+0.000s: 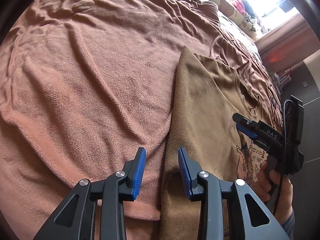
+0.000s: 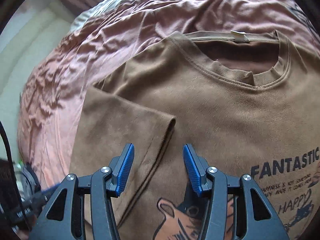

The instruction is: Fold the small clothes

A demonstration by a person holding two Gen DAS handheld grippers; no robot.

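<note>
A bed (image 1: 90,80) draped in a wrinkled salmon-pink cover fills both views, with patterned pillows (image 1: 236,10) and a bright window at about 1 o'clock in the left wrist view. On the cover lies a brown T-shirt (image 2: 210,110), print side up, its neckline (image 2: 236,60) toward 12 o'clock in the right wrist view and the word "FANTASTIC" at 4 o'clock. One sleeve (image 2: 124,124) is already turned inward over the chest, its hem running diagonally toward 6 o'clock; judging by that, the side fold is underway, and the shirt is spread flat so that each edge can be pinched and carried over.

The right gripper (image 2: 158,170) hovers just over the shirt with its blue fingers (image 2: 126,170) spread apart and holding nothing; the folded sleeve's hem passes between them, so the cloth sits right under the gap. The left gripper (image 1: 161,172) is likewise open and empty. The shirt's folded side edge (image 1: 174,120) runs up from between its fingers toward 12 o'clock, with the right-hand finger over brown cloth and the left-hand finger over the bed cover. Whether either finger touches fabric cannot be told. In the left wrist view the other gripper appears at 3 o'clock, above the print.
</note>
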